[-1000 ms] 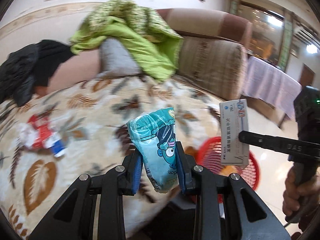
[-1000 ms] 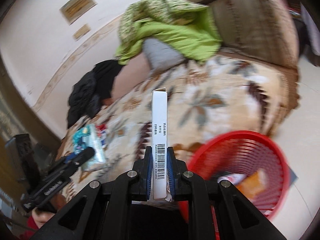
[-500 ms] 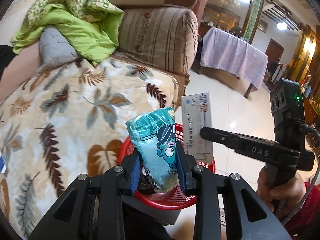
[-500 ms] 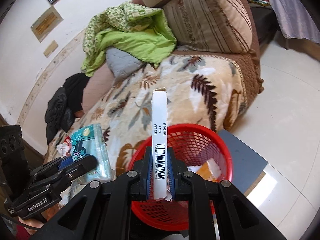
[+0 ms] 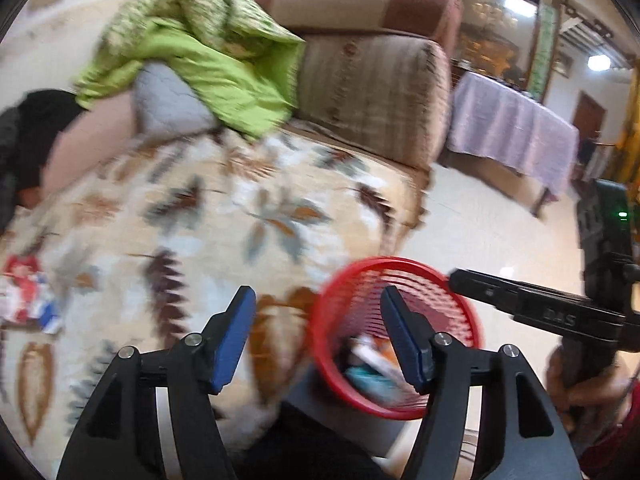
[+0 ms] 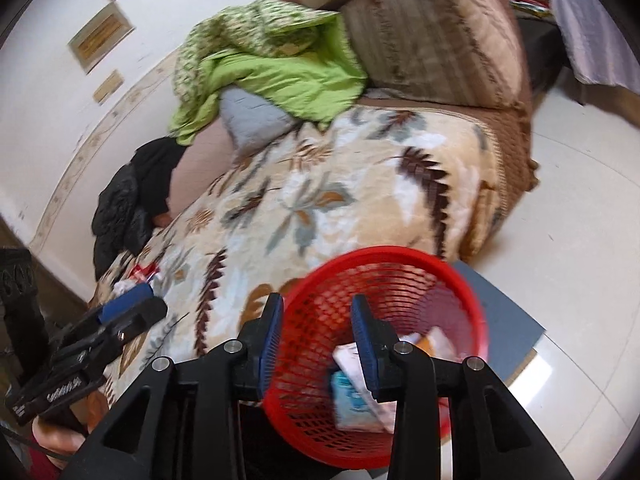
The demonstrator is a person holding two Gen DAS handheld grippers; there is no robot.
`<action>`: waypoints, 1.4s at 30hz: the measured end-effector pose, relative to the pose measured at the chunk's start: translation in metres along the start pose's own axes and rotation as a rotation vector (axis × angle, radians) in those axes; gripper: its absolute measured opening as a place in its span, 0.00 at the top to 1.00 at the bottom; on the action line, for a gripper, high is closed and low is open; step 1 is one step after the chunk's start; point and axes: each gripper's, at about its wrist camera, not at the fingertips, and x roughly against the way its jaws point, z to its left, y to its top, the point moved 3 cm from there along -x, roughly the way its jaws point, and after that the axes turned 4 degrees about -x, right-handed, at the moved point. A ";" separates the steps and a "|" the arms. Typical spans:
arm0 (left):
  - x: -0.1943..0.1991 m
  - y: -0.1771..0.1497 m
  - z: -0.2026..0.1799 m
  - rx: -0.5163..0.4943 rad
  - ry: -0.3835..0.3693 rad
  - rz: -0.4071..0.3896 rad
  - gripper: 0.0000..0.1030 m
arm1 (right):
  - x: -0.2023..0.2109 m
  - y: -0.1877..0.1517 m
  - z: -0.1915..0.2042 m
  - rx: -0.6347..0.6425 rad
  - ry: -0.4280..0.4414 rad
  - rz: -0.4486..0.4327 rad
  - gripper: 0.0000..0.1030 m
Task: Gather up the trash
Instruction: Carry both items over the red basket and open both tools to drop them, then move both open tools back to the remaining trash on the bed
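Trash sits in the red basket (image 6: 384,344); your left gripper (image 5: 318,332) and right gripper (image 6: 316,334) gape empty. Swing carelessly toward the sofa wrappers (image 5: 26,300) and you could tip it

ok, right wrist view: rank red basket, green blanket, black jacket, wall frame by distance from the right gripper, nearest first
1. red basket, directly below the open right gripper, on the floor.
2. black jacket, left, at the sofa's far back edge.
3. green blanket, up centre against the backrest; close call with the jacket.
4. wall frame, upper left, farthest.
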 end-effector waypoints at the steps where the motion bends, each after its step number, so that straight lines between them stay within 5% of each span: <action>1: 0.005 -0.001 0.008 -0.001 0.043 -0.013 0.38 | -0.003 -0.001 0.007 0.014 0.009 0.006 0.63; 10: 0.040 -0.017 0.080 0.039 0.288 -0.064 0.30 | -0.034 -0.008 0.075 0.151 0.073 0.058 0.57; 15: 0.053 -0.031 0.119 0.110 0.356 -0.067 0.30 | -0.051 -0.014 0.109 0.216 0.092 0.086 0.52; 19: 0.063 -0.044 0.151 0.156 0.443 -0.068 0.30 | -0.064 -0.023 0.136 0.270 0.095 0.116 0.39; 25: 0.078 -0.064 0.200 0.241 0.541 -0.072 0.30 | -0.084 -0.033 0.173 0.333 0.100 0.155 0.39; 42: 0.107 -0.108 0.278 0.386 0.634 -0.052 0.30 | -0.131 -0.062 0.264 0.478 0.172 0.226 0.38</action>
